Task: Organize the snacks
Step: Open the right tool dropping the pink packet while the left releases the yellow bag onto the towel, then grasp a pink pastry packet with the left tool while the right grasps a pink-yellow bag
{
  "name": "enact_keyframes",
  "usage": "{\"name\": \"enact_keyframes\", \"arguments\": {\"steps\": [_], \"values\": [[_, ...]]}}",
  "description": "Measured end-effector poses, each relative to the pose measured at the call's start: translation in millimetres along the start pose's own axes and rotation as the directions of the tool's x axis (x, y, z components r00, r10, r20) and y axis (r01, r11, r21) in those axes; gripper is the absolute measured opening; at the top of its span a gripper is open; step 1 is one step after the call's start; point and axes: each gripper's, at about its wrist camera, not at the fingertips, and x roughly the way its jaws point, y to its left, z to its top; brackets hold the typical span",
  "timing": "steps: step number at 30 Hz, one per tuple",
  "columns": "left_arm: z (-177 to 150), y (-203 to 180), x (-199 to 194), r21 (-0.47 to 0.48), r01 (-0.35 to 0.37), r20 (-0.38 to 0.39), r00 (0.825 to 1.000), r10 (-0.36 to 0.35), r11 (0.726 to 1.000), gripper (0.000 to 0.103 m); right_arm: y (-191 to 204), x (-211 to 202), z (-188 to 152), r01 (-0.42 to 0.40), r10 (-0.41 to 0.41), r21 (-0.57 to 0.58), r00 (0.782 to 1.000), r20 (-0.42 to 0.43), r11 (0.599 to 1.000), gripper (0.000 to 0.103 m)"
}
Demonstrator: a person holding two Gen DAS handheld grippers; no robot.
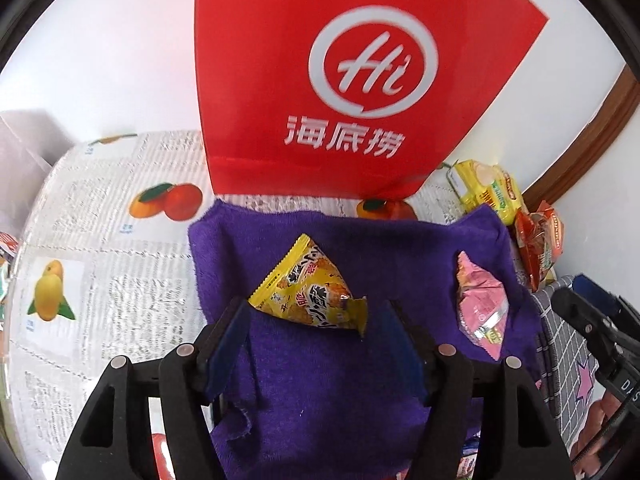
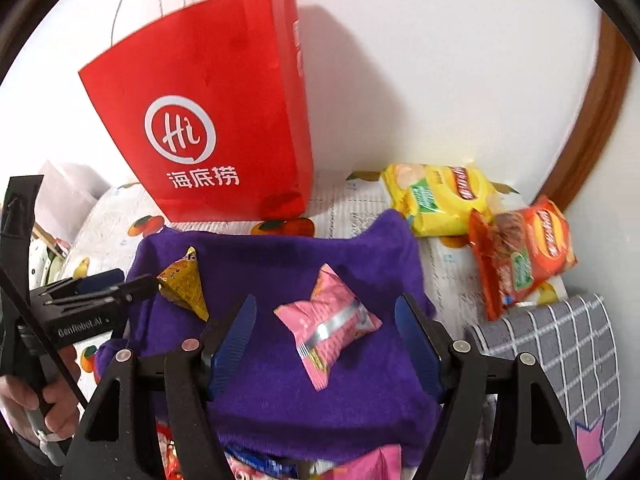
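Observation:
A purple towel (image 1: 352, 380) (image 2: 280, 248) lies spread in front of a red paper bag (image 1: 340, 80) (image 2: 216, 128). On the towel rest a yellow triangular snack pack (image 1: 310, 288) (image 2: 184, 284) and a pink snack pack (image 1: 482, 304) (image 2: 328, 320). My left gripper (image 1: 316, 316) hangs open just above the yellow pack, whose near edge lies between the blue pads without touching them. My right gripper (image 2: 324, 312) is open over the pink pack, pads apart from it. The left gripper (image 2: 116, 288) also shows in the right wrist view, held by a hand.
A yellow chip bag (image 2: 440, 196) (image 1: 488, 192) and an orange-red chip bag (image 2: 524, 256) (image 1: 540, 244) lie at the right of the towel on a fruit-printed tablecloth (image 1: 100, 248). A grey checked cloth (image 2: 560, 344) sits at the near right. More snack packs (image 2: 256, 464) peek out under the towel's front edge.

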Motion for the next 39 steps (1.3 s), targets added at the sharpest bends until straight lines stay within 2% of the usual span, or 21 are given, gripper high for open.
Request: {"name": "enact_keyframes", "arguments": {"steps": [5,10,14,18,20,29,32,34,39], "values": [[-1.6,-10.9,-27.3,0.040,-0.043,0.044,0.998,0.041,0.998,0.066,-6.7,-31.8,-39.3,-0.020,0.020,0.021,1.000,0.001,1.000,0.072],[-14.5,-18.5,-54.9,0.041,0.028,0.060,0.998,-0.030,0.999,0.070,-2.6,-54.7,-85.0,0.000,0.001,-0.003,1.000,0.016,1.000,0.073],[-36.1,-21.7,-65.1,0.019,0.068,0.027,0.997,-0.069,0.997,0.071,-4.2,-56.4,-116.0,-0.011,0.011,-0.007,1.000,0.003,1.000,0.083],[-59.9,-17.3,-75.2,0.012,0.075,0.009,0.997,-0.075,0.997,0.078,-8.2,-47.3,-144.8,-0.014,0.014,-0.001,0.999,-0.030,1.000,0.083],[-69.7,-12.3,-78.9,0.013,0.054,0.006,0.999,-0.054,0.998,0.078,-6.6,-42.5,-155.7,-0.023,0.023,-0.008,0.999,-0.043,1.000,0.083],[-103.2,19.8,-92.2,-0.029,-0.005,0.019,1.000,0.006,1.000,0.078,-4.4,-3.9,-164.7,-0.059,0.060,0.013,0.995,-0.075,0.998,0.083],[-117.7,35.7,-96.3,-0.043,-0.008,0.020,1.000,0.009,0.999,0.078,-1.0,2.9,-162.5,-0.029,0.029,0.003,0.997,-0.077,1.000,0.083],[-124.5,47.6,-97.2,-0.065,-0.009,0.007,1.000,0.010,0.998,0.078,0.6,2.0,-162.9,-0.007,0.007,-0.010,0.998,-0.061,1.000,0.078],[-139.0,62.9,-96.9,-0.084,-0.035,-0.013,0.999,0.034,0.996,0.077,-4.6,-10.4,-167.0,-0.051,0.052,0.033,0.998,-0.034,0.998,0.068]]}}
